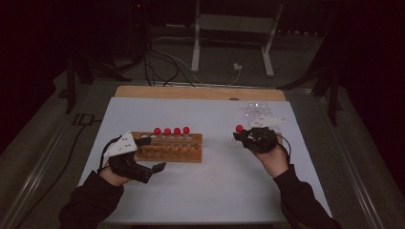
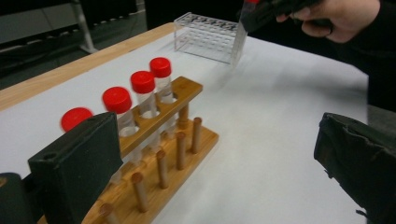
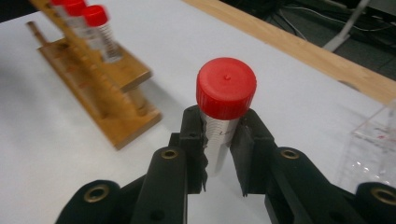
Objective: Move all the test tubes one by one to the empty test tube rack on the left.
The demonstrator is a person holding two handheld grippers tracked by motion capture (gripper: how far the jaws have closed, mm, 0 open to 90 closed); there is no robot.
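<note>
Right of centre in the high view, the right tongs (image 3: 219, 154) pinch a red-capped tube (image 3: 223, 109) upright for carrying; left tongs (image 2: 210, 158) rest spread beside the wooden rack (image 1: 169, 148), lower left.

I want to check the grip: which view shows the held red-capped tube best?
The right gripper view: the tube stands upright, close up, clamped between the black jaws. The high view shows little beyond its red cap; the left gripper view catches a red sliver at the top edge.

White-topped table (image 1: 224, 186) with wooden tube rack (image 1: 168, 148) and clear plastic rack (image 2: 208, 36).
</note>
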